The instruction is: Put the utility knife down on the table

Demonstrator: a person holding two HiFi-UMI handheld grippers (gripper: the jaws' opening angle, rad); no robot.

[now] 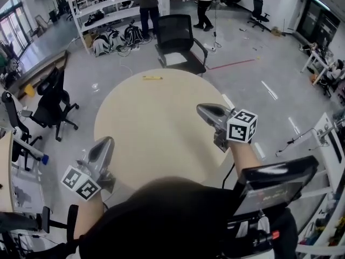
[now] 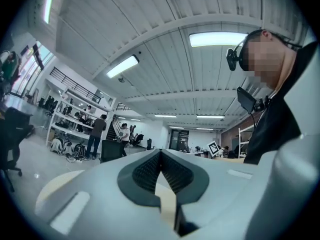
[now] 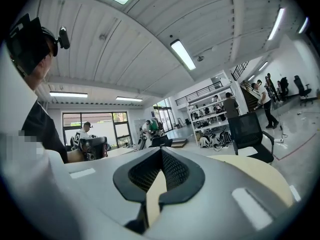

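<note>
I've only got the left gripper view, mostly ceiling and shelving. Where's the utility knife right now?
Observer: The head view shows a small yellow utility knife lying flat near the far edge of the round beige table, with nothing touching it.
Operator: So is the right gripper holding anything?
Observer: No. The right gripper is shut with nothing between its jaws.
Operator: Where is it relative to the table?
Observer: It's over the table's right side, well short of the knife.
</note>
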